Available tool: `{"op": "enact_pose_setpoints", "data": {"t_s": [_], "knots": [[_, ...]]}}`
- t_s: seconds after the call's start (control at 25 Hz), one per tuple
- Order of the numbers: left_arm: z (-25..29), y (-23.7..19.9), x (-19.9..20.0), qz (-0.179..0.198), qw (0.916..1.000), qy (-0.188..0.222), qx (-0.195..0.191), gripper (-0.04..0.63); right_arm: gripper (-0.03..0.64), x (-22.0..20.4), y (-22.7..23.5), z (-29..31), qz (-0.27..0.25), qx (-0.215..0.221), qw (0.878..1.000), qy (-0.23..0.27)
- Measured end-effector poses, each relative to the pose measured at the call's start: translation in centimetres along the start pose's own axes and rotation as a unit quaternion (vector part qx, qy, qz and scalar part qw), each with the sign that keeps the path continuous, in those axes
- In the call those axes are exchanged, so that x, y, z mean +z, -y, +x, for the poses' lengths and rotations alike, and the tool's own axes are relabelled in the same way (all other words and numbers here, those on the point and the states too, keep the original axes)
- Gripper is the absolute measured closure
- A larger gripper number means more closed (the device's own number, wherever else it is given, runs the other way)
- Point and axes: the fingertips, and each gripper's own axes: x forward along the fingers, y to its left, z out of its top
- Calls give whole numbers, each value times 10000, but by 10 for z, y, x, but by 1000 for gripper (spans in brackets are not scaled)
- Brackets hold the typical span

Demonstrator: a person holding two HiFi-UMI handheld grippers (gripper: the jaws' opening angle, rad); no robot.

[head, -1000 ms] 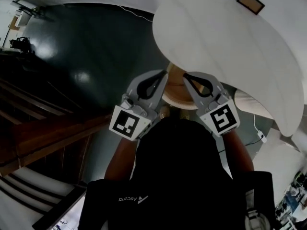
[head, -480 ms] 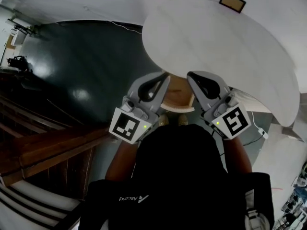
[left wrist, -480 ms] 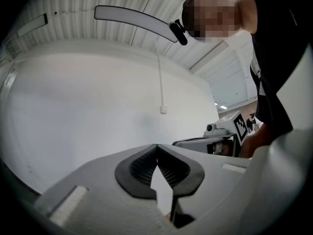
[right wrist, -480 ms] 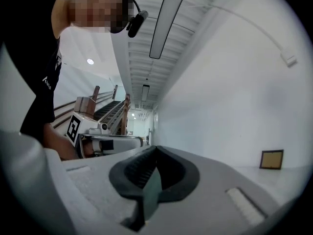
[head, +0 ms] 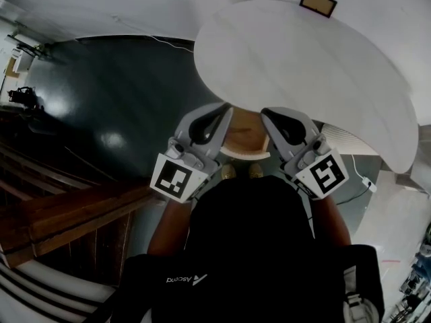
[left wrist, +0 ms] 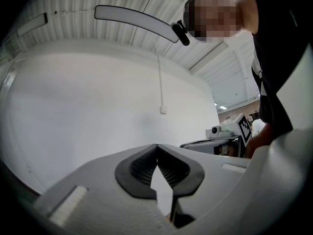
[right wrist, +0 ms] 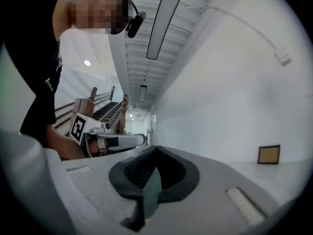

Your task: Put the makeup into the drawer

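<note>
No makeup and no drawer that I can make out in any view. In the head view my left gripper (head: 225,110) and right gripper (head: 267,113) are held side by side in front of the person's dark torso. Both point away toward the edge of a white round table (head: 303,66). Each has its jaws together with nothing between them. The left gripper view has its closed tips (left wrist: 156,148) against a bare white wall. The right gripper view has its closed tips (right wrist: 155,150) facing a white wall and a corridor. A tan wooden thing (head: 246,138) lies between the grippers, under the table's edge.
Dark glossy floor (head: 121,93) spreads to the left, with a wooden stair rail (head: 60,207) at the lower left. A small brown framed panel (head: 318,3) sits beyond the table and shows again as the panel (right wrist: 269,154). The person's shoes (head: 229,171) are just below the grippers.
Both grippers have risen a little and stay shut and empty. The right one has rolled slightly. The table has slid left in the head view.
</note>
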Motion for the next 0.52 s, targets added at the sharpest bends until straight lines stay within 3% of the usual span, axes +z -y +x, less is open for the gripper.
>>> {"op": "enact_pose_setpoints", "data": {"t_s": [0.52], "knots": [[-1, -10, -7, 112, 9999, -29, 50, 584, 614, -8, 5, 0, -12, 77, 9999, -82]]}}
